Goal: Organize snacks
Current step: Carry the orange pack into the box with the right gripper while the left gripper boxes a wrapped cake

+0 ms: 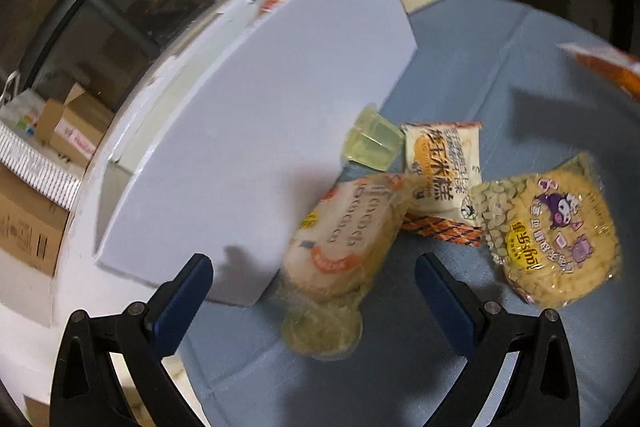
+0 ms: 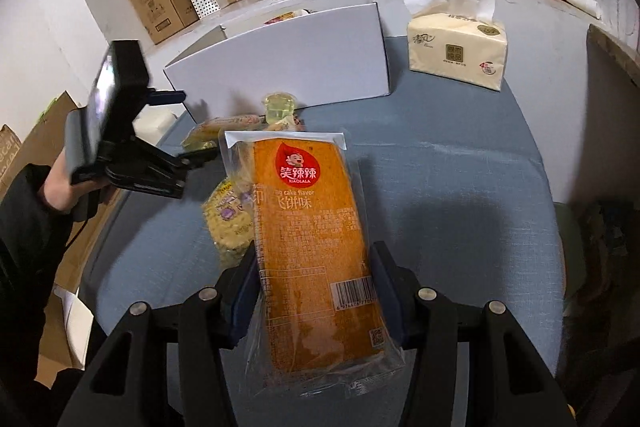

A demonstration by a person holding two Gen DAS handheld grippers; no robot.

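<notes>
The right gripper [image 2: 316,291] clenches a long orange plastic snack packet [image 2: 308,227] above the blue cloth table [image 2: 460,187], while the left gripper [image 1: 314,277] hangs released over loose snack packets [image 1: 440,171] near the white cardboard box [image 1: 256,131].

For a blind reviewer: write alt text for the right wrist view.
The right gripper clamps a long orange snack packet above a blue-grey table. Beyond it lie a few small snacks beside a white box, with a tissue pack to the right and the left gripper at left.
</notes>
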